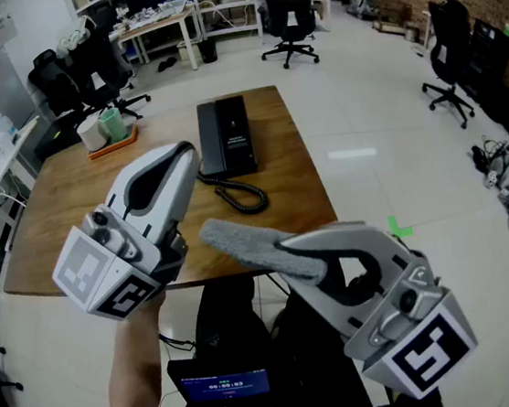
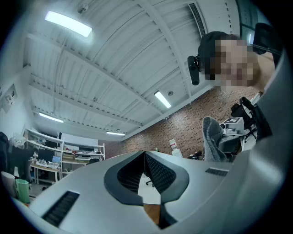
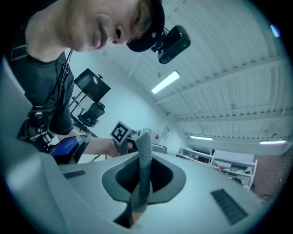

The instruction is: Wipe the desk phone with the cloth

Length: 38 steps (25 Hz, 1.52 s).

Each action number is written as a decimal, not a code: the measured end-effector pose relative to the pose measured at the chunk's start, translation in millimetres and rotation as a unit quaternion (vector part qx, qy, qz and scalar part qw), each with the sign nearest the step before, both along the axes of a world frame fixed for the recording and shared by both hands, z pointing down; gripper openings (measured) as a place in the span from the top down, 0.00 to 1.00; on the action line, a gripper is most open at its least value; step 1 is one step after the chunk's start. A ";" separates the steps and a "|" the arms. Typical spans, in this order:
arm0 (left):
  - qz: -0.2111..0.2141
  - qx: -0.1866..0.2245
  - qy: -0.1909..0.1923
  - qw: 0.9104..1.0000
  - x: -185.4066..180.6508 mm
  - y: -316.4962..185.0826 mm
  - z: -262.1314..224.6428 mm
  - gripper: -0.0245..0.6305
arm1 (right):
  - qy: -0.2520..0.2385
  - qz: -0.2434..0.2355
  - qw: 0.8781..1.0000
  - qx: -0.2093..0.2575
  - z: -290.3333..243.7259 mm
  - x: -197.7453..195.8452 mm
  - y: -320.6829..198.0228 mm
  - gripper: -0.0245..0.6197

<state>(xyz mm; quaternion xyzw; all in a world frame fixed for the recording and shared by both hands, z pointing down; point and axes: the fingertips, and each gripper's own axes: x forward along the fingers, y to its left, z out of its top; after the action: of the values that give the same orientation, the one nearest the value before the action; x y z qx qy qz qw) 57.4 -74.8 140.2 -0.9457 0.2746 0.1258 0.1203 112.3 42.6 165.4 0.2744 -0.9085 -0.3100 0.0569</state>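
Observation:
A black desk phone [image 1: 225,135] lies at the far middle of the wooden table [image 1: 63,221], its coiled cord [image 1: 240,195] trailing toward me. Both grippers are held up in the air on the near side of the table. My right gripper [image 1: 283,251] is shut on a grey cloth [image 1: 245,242] whose free end sticks out to the left; the cloth [image 3: 144,164] stands pinched between the jaws of that gripper [image 3: 145,157]. My left gripper [image 1: 188,151] points at the phone's near left corner, with its jaws [image 2: 144,154] together and nothing between them. The cloth [image 2: 211,139] also shows at its right.
An orange tray [image 1: 111,146] with a green cup and a white roll sits at the table's back left corner. Office chairs [image 1: 286,10] stand around the room. A small lit screen [image 1: 224,386] hangs at the person's waist below the table's near edge.

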 end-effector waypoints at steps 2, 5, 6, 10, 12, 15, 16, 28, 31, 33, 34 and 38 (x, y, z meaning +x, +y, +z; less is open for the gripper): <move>-0.016 0.005 -0.009 1.000 -14.7 -21.2 3.7 0.96 | 0.003 -0.002 1.000 -0.014 13.1 -11.1 -14.6 0.92; -0.058 0.014 -0.027 0.998 -44.0 -68.9 6.7 0.96 | -0.007 -0.014 0.999 -0.043 31.4 -36.5 -35.9 0.92; -0.076 0.006 -0.027 0.997 -56.8 -91.3 13.0 0.96 | -0.008 -0.023 0.998 -0.055 39.1 -47.8 -42.1 0.92; -0.129 -0.041 0.000 0.991 -91.8 -182.2 44.0 0.96 | 0.046 -0.053 0.994 -0.084 67.6 -80.3 -76.9 0.92; -0.141 -0.068 -0.006 0.988 -95.6 -221.3 63.2 0.96 | 0.062 -0.029 0.992 -0.106 69.8 -78.5 -108.1 0.92; -0.146 -0.106 -0.019 0.983 -99.4 -261.0 92.9 0.96 | 0.055 0.047 0.984 -0.162 67.4 -64.1 -167.2 0.92; -0.148 -0.116 -0.027 0.982 -101.4 -270.7 104.0 0.96 | 0.061 0.066 0.982 -0.163 65.7 -61.4 -188.7 0.92; -0.134 -0.148 -0.043 0.979 -109.4 -301.5 158.7 0.96 | 0.224 0.180 0.943 -0.166 101.9 -102.5 -407.9 0.92; -0.134 -0.147 -0.038 0.979 -110.8 -301.5 157.4 0.96 | 0.222 0.198 0.941 -0.164 112.3 -115.8 -446.2 0.92; -0.134 -0.150 -0.040 0.979 -105.4 -299.8 159.3 0.96 | 0.235 0.207 0.936 -0.159 123.7 -112.3 -460.0 0.92; -0.135 -0.150 -0.040 0.979 -103.3 -299.2 159.4 0.96 | 0.245 0.211 0.933 -0.159 130.4 -108.7 -463.4 0.92; -0.135 -0.149 -0.039 0.979 -100.0 -297.0 157.7 0.96 | 0.277 0.205 0.926 -0.156 142.3 -102.8 -452.4 0.92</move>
<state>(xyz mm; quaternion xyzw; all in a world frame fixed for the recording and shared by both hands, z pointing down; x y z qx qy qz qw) -42.6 -371.8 297.9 -0.9112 0.4109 0.0289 0.0046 9.5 -409.8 307.7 0.3455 -0.8175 -0.2092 0.4107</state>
